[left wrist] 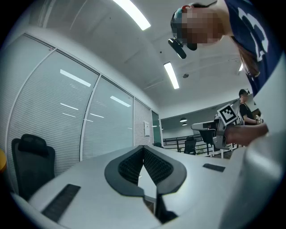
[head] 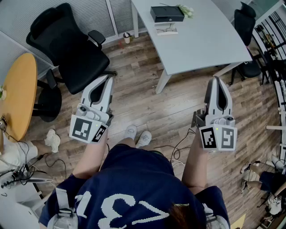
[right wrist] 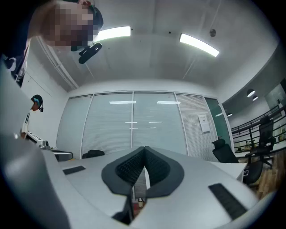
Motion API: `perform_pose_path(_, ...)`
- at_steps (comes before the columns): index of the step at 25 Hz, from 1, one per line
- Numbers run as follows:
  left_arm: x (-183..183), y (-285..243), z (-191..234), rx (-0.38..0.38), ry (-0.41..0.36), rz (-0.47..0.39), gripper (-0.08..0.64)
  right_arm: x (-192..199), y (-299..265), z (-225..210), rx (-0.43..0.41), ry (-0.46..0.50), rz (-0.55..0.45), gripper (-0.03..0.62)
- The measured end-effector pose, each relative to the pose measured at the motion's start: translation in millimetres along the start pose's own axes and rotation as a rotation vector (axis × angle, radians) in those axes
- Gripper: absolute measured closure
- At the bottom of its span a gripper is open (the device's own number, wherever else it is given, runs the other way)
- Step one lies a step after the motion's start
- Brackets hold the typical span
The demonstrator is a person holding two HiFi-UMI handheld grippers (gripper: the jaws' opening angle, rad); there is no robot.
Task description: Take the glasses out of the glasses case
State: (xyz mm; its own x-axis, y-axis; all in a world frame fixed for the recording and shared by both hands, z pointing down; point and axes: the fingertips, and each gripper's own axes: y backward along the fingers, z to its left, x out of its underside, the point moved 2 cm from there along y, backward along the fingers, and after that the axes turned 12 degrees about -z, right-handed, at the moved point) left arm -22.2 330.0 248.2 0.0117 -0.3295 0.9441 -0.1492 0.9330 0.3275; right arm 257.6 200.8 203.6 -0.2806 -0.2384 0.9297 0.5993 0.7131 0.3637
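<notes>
A black box-shaped glasses case [head: 166, 13] lies at the far end of the white table [head: 210, 42]. Just in front of it a pair of glasses [head: 166, 30] seems to rest on a white sheet. Both grippers hang over the wooden floor, well short of the table. My left gripper [head: 108, 77] is shut with nothing in it, and in the left gripper view its jaws [left wrist: 143, 147] meet at the tips against the ceiling and glass walls. My right gripper [head: 216, 78] is also shut and empty, its tips [right wrist: 145, 147] touching in the right gripper view.
A black office chair [head: 71, 44] stands to the left of the table and another chair [head: 245, 22] at its far right. A round wooden table [head: 18, 94] is at the left edge. Cables [head: 178, 145] trail on the floor by the person's feet.
</notes>
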Motion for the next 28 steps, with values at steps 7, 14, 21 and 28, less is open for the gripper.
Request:
perform_pose_path(7,-11.0,2.8,-13.1,0.013,-0.009,-0.021,0.546,-10.0,13.2,10.5,-0.019,0.018,-0.007,0.568)
perform_pose_path(14,-11.1,6.0,-24.4,0.010,-0.013,-0.023,0.546,-19.1,20.0,10.3,-0.046,-0.034,-0.057,0.568)
perform_pose_path(21,0.7,-13.1,-4.9,-0.003,-0.014,-0.018,0.546,-7.8,-6.1,8.0,-0.072,-0.048,-0.048,0.568)
perform_pose_path(28,26.1,-59.8,46.0,0.009,0.002,-0.029,0.546,15.9,-67.2,4.5,-0.078,-0.030,-0.050,0.568)
